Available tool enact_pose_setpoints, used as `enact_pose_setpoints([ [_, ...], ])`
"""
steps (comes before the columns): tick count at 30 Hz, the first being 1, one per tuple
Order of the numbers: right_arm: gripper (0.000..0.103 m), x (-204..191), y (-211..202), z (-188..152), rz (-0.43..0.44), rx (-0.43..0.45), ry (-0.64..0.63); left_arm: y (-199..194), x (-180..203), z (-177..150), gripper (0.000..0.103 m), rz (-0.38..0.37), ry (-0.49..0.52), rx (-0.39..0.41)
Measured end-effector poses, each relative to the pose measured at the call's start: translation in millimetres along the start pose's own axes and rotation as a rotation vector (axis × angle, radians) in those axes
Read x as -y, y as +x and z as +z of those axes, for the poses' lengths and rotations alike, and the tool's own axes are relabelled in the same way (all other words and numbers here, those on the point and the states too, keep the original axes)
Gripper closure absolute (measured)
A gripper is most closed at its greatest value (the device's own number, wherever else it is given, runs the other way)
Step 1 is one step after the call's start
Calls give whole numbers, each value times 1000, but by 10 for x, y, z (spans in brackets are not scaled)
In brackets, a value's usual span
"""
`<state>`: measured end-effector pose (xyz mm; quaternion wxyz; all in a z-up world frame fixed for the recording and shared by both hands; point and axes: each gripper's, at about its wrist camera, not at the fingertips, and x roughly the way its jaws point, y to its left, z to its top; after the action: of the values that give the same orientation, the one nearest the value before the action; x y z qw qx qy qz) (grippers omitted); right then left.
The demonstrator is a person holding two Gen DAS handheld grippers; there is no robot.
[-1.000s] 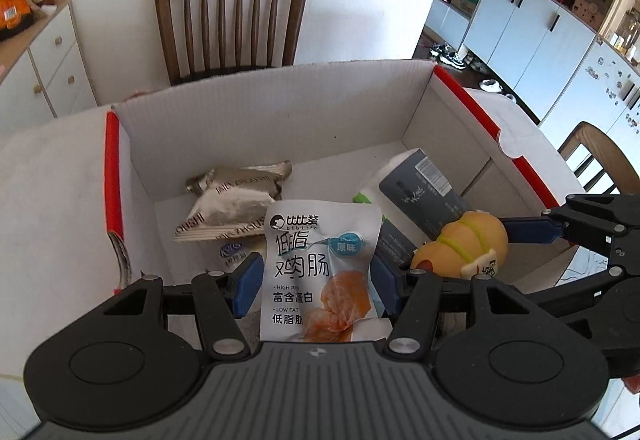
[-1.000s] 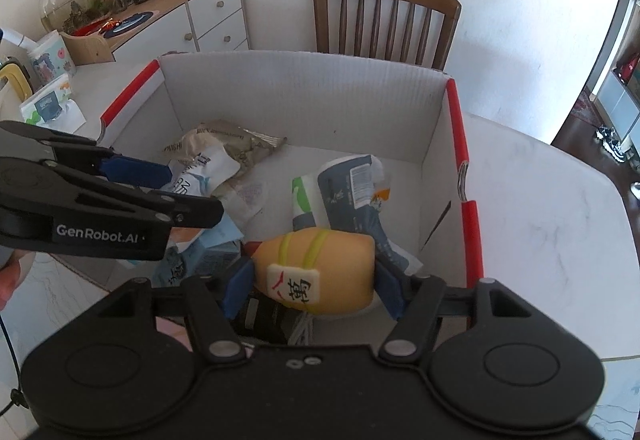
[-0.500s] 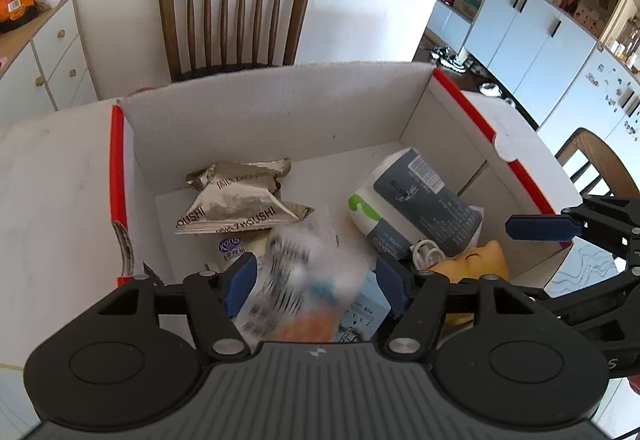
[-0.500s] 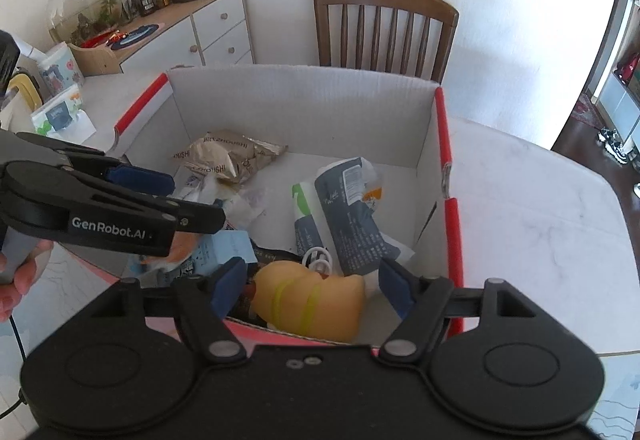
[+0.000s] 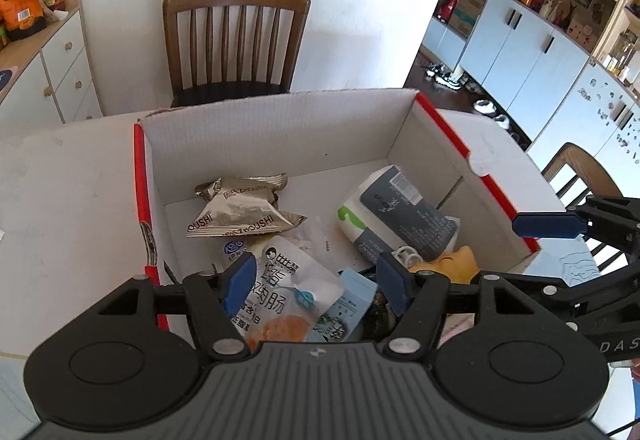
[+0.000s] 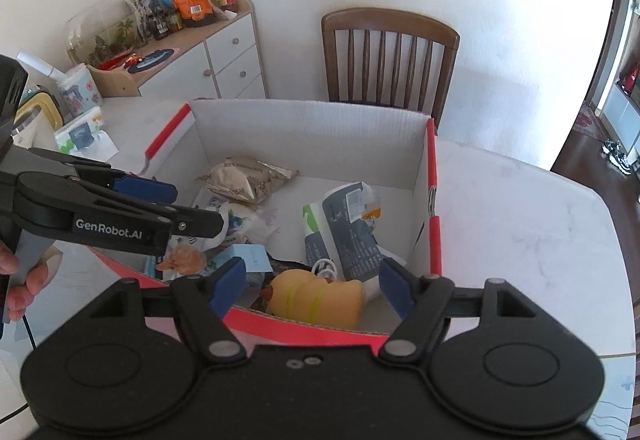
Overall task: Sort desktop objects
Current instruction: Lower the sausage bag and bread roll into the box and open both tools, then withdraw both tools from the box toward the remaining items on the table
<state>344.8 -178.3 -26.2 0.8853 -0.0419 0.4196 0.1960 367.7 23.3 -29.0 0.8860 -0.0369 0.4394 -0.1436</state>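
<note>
A white cardboard box with red edges stands on the table and holds the sorted items. A white chicken-sausage packet lies in its near part, below my open, empty left gripper. A yellow bread-shaped toy lies by the near wall, below my open, empty right gripper. A silver snack bag and a grey-white pouch with green cap also lie inside.
A wooden chair stands behind the table. A white drawer cabinet with snacks on top is at the left. Tissue packs sit on the table's left. White cupboards are at the right.
Both grippers opened. The sausage packet dropped from the left gripper and the yellow toy from the right into the box. Both grippers have drawn back and up.
</note>
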Motion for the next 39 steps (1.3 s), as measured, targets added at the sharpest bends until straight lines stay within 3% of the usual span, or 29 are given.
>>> enact_pose_setpoints([
  [17,29,-63,-454,-60,27,64,-10,-587,254,-166,37,-5,55,97],
  [31,29,-152,-751,-219,1,134,-41,-937,412,-579,20,-27,113,143],
  [39,28,-222,-856,-357,13,154,-44,-1069,462,-785,10,-72,72,140],
])
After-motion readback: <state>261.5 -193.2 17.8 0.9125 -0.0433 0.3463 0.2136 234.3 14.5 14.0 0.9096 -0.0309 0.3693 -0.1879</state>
